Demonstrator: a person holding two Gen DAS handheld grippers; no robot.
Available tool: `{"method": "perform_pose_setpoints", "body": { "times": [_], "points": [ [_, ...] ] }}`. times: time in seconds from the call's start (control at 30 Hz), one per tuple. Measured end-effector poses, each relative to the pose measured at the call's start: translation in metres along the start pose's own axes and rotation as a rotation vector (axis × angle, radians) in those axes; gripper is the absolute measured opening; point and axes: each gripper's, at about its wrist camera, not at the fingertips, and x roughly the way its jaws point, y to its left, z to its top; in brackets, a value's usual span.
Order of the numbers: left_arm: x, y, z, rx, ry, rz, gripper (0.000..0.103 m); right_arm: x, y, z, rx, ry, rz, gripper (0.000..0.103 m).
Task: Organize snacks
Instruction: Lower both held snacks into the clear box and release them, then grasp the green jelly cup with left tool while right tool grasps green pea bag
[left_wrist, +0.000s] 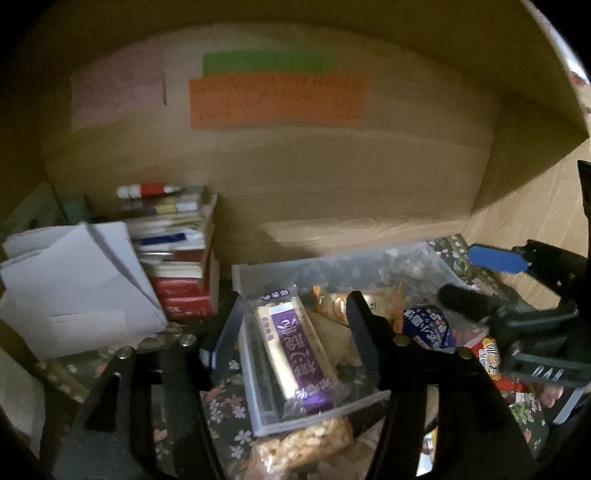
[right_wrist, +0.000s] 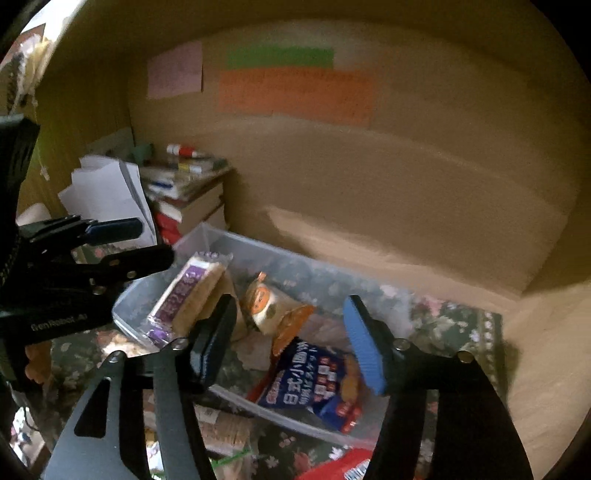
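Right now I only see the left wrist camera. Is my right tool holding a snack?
Observer: No. The right tool is open and empty, above the blue packet lying in the clear bin.
Operator: What's hiding behind my left tool's finger?
Observer: An orange-edged packet, sitting between the purple bar and the blue packet.
Operator: Anything left outside the bin?
Observer: Yes, a red packet lies on the floral cloth, just in front of the bin.
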Motion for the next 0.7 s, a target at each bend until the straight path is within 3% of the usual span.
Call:
{"method": "perform_pose_setpoints", "body": {
  "times": [0.37, 0.7],
  "points": [
    [-0.049, 0.010, -0.033, -0.014, -0.019, 0.000, 0.062, -0.065, -0.016, -0.027, 0.049, -0.102, -0.075, 0.065],
    [-0.060, 0.012, -0.091, -0.046, 0.064, -0.010, 0.062, -0.081, -0.032, -0.090, 0.185, -0.045, -0.146, 0.070]
  ]
}}
